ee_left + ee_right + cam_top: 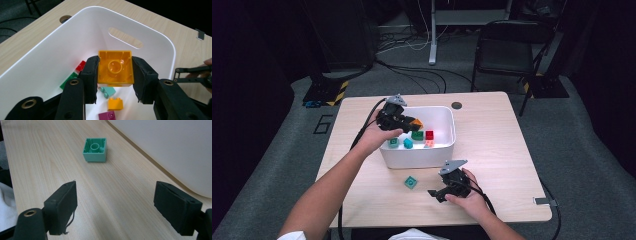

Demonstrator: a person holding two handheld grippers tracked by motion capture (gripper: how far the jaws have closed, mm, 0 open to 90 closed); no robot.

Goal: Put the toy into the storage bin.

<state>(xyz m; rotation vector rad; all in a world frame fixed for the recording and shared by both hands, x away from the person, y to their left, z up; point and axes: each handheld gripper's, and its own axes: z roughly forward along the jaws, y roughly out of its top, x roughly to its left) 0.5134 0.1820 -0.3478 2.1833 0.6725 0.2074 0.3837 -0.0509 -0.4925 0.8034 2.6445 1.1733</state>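
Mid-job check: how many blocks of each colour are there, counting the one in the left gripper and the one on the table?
Orange: 2 (held orange block, small orange block)
Red: 1 (red block)
Green: 1 (green block)
Teal: 2 (teal bin block, teal table block)
Magenta: 1 (magenta block)
Total: 7

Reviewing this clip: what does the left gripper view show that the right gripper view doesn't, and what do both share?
Left gripper view: the left gripper shut on an orange block, hollow side facing the camera, held over the bin's inside, where red, green, teal, small orange and magenta bricks lie.

Right gripper view: the open right gripper low over the table, a teal-green block lying hollow side up ahead of it.

Both: the white bin and the wooden table.
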